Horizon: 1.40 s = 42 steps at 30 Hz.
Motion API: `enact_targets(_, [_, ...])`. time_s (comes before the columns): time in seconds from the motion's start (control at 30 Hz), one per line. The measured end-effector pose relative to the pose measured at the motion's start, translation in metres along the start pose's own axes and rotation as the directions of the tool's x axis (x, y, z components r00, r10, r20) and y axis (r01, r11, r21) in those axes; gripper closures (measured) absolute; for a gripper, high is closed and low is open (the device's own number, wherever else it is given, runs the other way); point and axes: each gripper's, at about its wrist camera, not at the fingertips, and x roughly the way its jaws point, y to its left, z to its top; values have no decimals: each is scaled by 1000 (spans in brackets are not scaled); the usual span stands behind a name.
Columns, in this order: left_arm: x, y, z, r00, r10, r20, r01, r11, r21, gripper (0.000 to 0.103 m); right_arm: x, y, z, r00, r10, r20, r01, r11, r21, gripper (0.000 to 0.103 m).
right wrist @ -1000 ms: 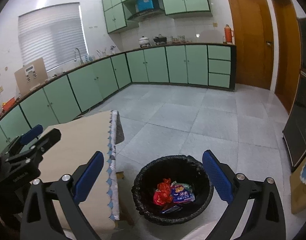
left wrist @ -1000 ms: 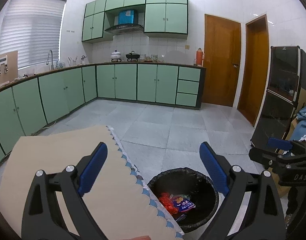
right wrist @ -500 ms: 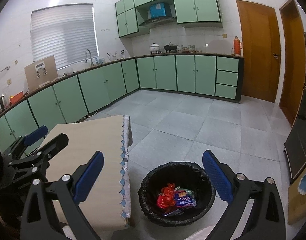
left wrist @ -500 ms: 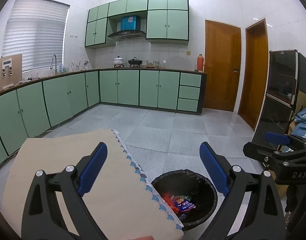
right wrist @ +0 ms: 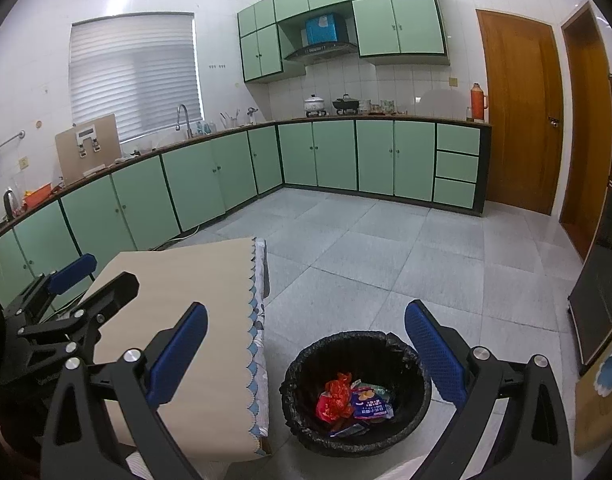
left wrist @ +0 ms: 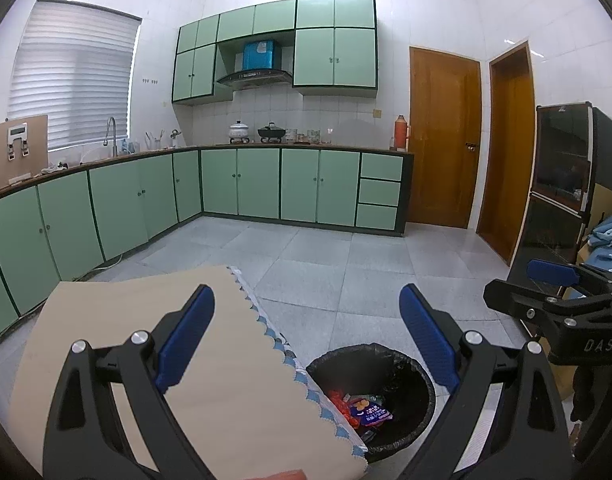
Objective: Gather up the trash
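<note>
Both grippers raised; trash bin [right wrist: 356, 394] beside table [right wrist: 209, 360].

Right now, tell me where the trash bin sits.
The trash bin stands on the floor, low centre in the right wrist view, right of the table, beside its scalloped edge.

I am standing in a home kitchen. Along the left and far walls run mint-green base cabinets [left wrist: 257, 184] under a dark countertop, with a sink faucet [left wrist: 110, 134] below a window blind [left wrist: 71, 84]. At the far wall, cooking pots [left wrist: 239, 131] sit beneath a range hood [left wrist: 254, 77], and wooden doors [left wrist: 444, 136] stand to the right.
</note>
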Motion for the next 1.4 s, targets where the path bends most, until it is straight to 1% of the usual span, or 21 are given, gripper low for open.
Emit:
enact_targets(0.37, [-4, 3, -2, 1000, 5, 11, -5, 1000, 1, 13, -2, 4, 0, 1000, 4, 5, -4, 1000, -3, 6])
enact_targets(1.4, [-5, 5, -3, 1000, 7, 10, -7, 1000, 2, 13, -2, 7, 1, 1000, 8, 8, -8, 1000, -1, 6])
